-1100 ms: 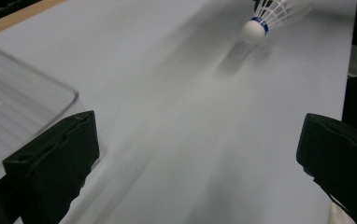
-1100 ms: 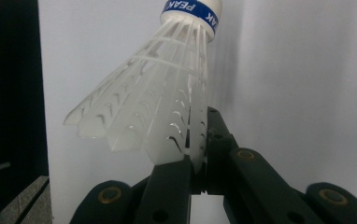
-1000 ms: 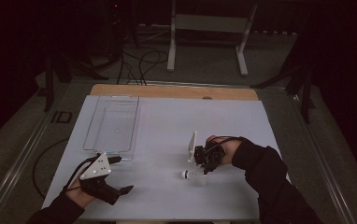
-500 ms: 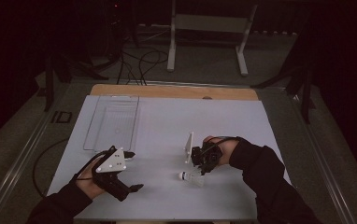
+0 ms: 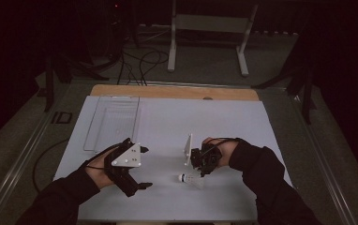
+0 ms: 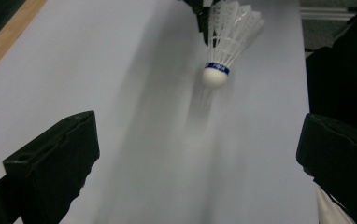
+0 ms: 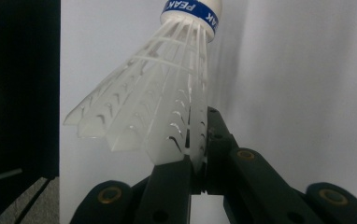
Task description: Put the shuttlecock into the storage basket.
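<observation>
- A white shuttlecock (image 7: 167, 93) is pinched by its feather skirt in the closed right gripper (image 5: 204, 161), just above the white table (image 5: 167, 122).
- The left gripper (image 5: 135, 180) is held open, its 2 jaws well apart, pointed toward the shuttlecock.

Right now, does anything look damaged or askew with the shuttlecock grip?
The white plastic shuttlecock with a blue band is pinched only by its skirt edge in the shut right gripper, cork tilted away. No breakage is visible. The left gripper is open.
</observation>
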Demonstrator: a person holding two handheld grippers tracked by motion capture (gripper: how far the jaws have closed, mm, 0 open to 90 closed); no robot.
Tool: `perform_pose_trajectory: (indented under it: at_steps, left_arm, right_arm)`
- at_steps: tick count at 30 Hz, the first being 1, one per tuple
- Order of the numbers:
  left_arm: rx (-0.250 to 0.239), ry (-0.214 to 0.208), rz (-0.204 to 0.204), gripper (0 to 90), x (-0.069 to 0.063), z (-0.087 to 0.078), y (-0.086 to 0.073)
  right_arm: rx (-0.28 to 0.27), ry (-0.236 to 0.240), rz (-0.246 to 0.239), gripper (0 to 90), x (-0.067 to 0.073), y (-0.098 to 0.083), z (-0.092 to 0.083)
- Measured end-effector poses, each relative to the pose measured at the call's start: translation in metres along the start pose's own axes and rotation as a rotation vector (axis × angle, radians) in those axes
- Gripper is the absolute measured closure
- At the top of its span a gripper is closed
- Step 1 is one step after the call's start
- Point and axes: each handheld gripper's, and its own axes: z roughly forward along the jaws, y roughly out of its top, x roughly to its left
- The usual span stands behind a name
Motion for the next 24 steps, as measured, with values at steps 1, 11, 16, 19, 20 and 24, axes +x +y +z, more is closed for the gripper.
perform_pose_trajectory:
  at_steps: [1, 11, 16, 19, 20, 24]
  left_arm:
    - [0.0, 0.0, 0.0, 0.1, 0.0, 0.0, 0.0]
    - [0.064, -0.071, 0.06, 0.1, 0.003, 0.015, 0.02]
    - [0.103, -0.094, 0.073, 0.1, 0.003, 0.022, 0.028]
    - [0.12, -0.11, 0.091, 0.1, 0.002, 0.028, 0.031]
    - [0.121, -0.114, 0.093, 0.1, 0.001, 0.03, 0.033]
    - [0.121, -0.125, 0.102, 0.1, 0.001, 0.034, 0.036]
  right_arm:
    - [0.0, 0.0, 0.0, 90.0, 0.0, 0.0, 0.0]
    - [-0.012, -0.003, -0.013, 90.0, 0.001, 0.002, -0.002]
    - [-0.019, 0.0, -0.017, 90.0, 0.001, 0.002, -0.004]
    - [-0.019, 0.004, -0.011, 90.0, 0.002, 0.003, -0.004]
    - [-0.02, 0.005, -0.011, 90.0, 0.002, 0.003, -0.005]
    - [-0.036, 0.007, -0.022, 90.0, 0.003, 0.004, -0.005]
